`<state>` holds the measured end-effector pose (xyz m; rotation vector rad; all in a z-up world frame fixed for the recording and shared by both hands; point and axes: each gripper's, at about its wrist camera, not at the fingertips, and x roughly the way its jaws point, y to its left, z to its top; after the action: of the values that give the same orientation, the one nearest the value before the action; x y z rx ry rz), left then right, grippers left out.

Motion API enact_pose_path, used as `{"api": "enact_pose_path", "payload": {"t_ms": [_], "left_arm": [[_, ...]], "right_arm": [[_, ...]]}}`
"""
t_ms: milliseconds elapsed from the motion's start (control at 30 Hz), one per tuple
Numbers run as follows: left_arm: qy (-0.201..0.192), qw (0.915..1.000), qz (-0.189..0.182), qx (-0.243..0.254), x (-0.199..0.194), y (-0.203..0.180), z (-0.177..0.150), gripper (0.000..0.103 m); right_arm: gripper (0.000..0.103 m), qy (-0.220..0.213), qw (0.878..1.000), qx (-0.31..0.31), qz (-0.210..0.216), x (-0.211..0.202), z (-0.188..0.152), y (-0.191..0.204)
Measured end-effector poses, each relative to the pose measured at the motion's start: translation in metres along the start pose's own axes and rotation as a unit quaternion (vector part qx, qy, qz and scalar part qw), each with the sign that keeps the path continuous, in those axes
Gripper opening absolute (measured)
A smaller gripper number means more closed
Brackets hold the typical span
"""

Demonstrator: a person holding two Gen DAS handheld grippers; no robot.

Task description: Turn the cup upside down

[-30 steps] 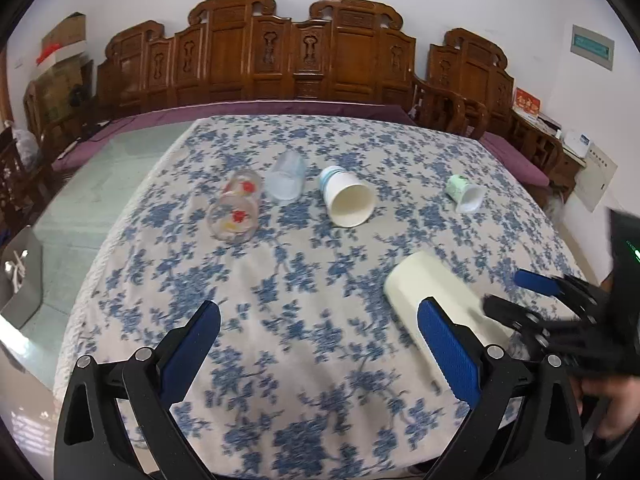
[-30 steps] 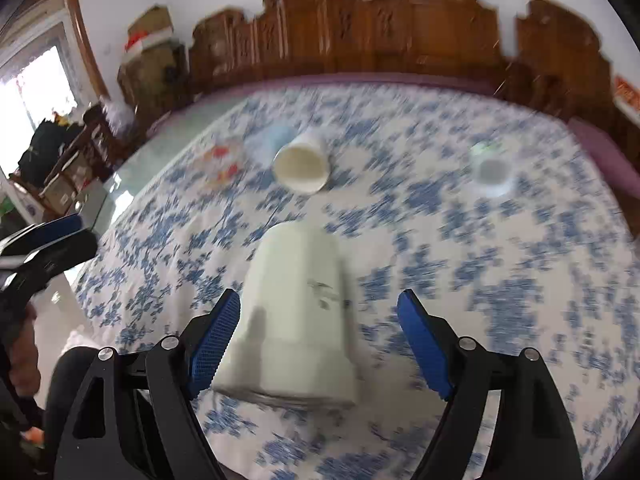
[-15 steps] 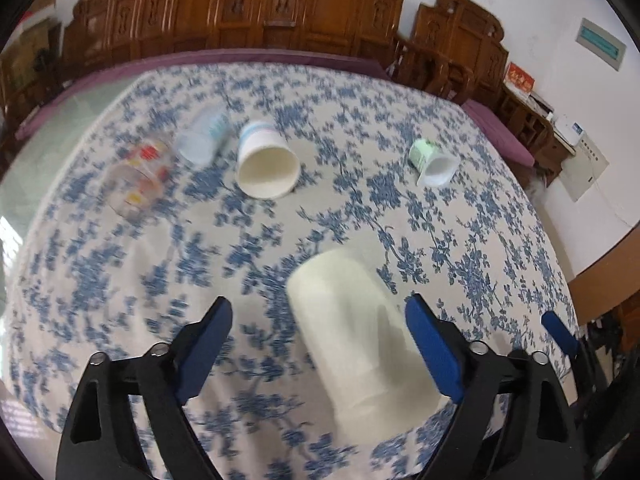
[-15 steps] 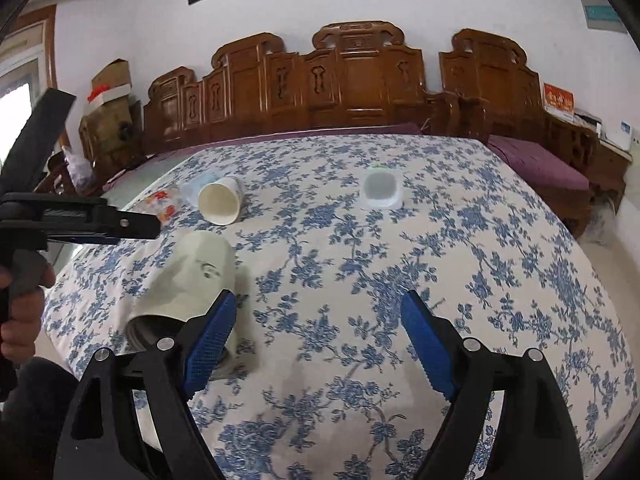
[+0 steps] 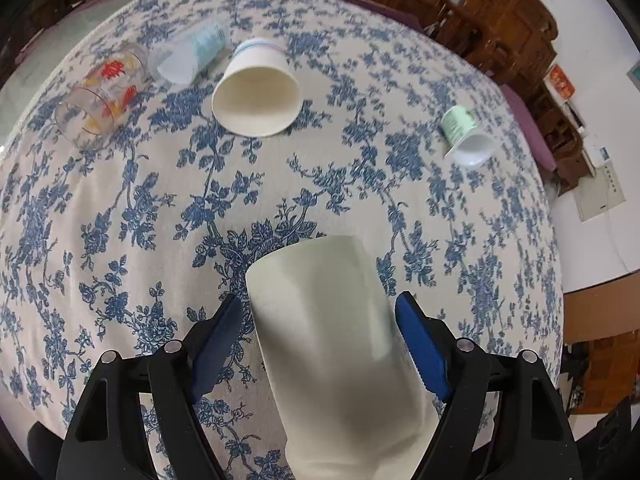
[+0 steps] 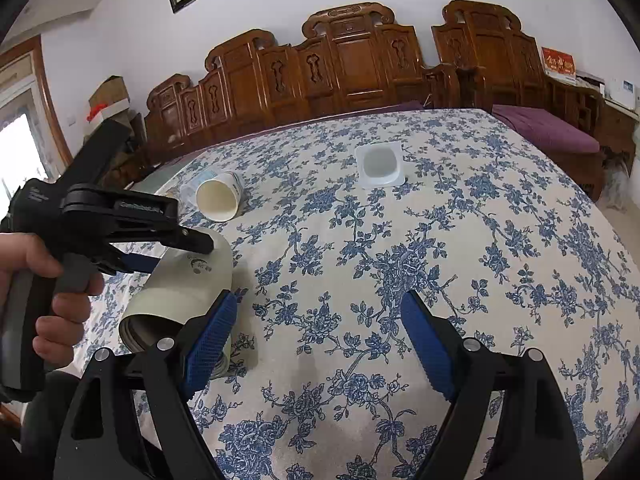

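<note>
Left wrist view — cream cup [image 5: 332, 344] lies on its side near the tablecloth's [image 5: 120, 220] near edge, long axis along my left gripper [image 5: 320, 332], fingers spread either side, not clamped. Right gripper [image 6: 316, 340] released, empty — farther off.

Cream cup [image 5: 336, 336]; blue-floral white tablecloth [image 5: 132, 208].

The cream cup's [image 5: 332, 344] open end runs off the bottom edge between the left gripper's [image 5: 320, 344] fingers, pad contact unclear
</note>
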<state>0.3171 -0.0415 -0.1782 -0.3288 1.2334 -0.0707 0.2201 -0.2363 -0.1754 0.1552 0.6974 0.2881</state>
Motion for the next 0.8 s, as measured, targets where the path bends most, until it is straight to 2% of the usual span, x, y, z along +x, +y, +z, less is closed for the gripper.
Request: {"api": "enact_pose_path", "payload": {"t_ms": [133,600,700,800], "left_arm": [[0.021,0.9997,-0.008,-0.007,0.009,0.000,0.005,0.076],[0.085,0.9963,0.000,0.009,0.034,-0.004,0.021,0.079],[0.085,0.9962,0.001,0.015,0.033,-0.004,0.020,0.078],[0.068,0.9967,0.013,0.041,0.025,-0.009,0.018,0.073]], "right_arm": [[0.086,0.000,1.000,0.003,0.004,0.000,0.001,0.000],[0.086,0.008,1.000,0.003,0.009,0.003,-0.001,0.000],[0.086,0.008,1.000,0.003,0.009,0.003,-0.002,0.001],[0.086,0.008,1.000,0.004,0.009,0.003,-0.002,0.000]]}}
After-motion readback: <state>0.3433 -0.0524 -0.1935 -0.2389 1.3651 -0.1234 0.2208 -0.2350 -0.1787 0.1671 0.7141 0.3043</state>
